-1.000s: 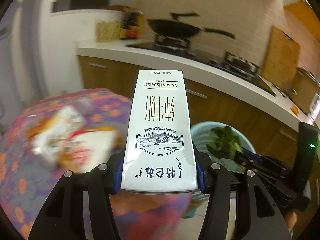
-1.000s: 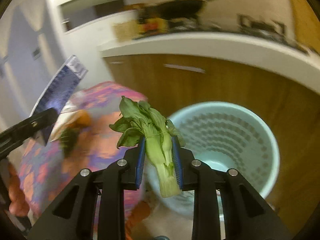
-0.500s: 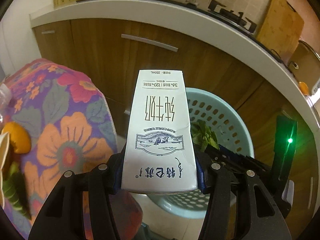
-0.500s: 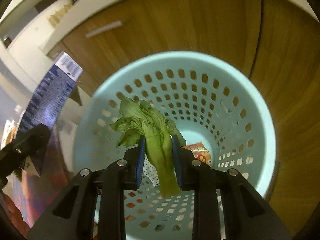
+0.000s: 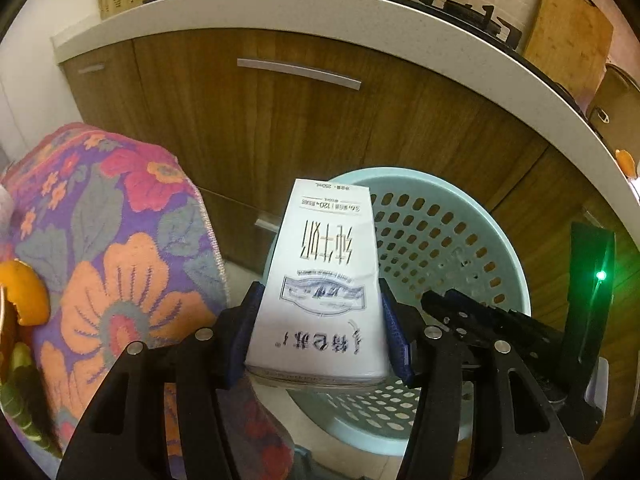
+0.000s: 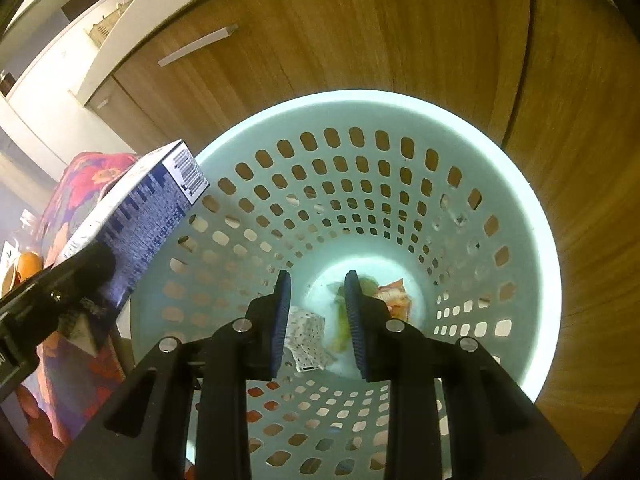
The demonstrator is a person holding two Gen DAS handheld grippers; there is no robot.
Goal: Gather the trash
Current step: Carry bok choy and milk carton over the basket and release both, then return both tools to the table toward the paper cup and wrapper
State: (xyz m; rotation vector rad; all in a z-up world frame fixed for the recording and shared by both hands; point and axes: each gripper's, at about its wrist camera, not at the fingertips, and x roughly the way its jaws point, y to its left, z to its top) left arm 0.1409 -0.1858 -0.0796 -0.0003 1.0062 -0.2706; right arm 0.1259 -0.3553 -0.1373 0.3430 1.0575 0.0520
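Between left claw [image 5: 320, 330] pads: milk carton [image 5: 320, 300] | over basket [image 5: 460, 200] rim

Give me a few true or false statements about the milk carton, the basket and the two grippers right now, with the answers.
1. The left gripper holds a milk carton. True.
2. The right gripper grips a leafy vegetable. False: nothing sits between its fingers; greens lie in the basket bottom.
3. The basket is pale green with holes in its wall. True.
4. The basket is empty. False: wrappers and greens lie inside.
5. The carton lies in the basket. False: it is gripped above the rim.
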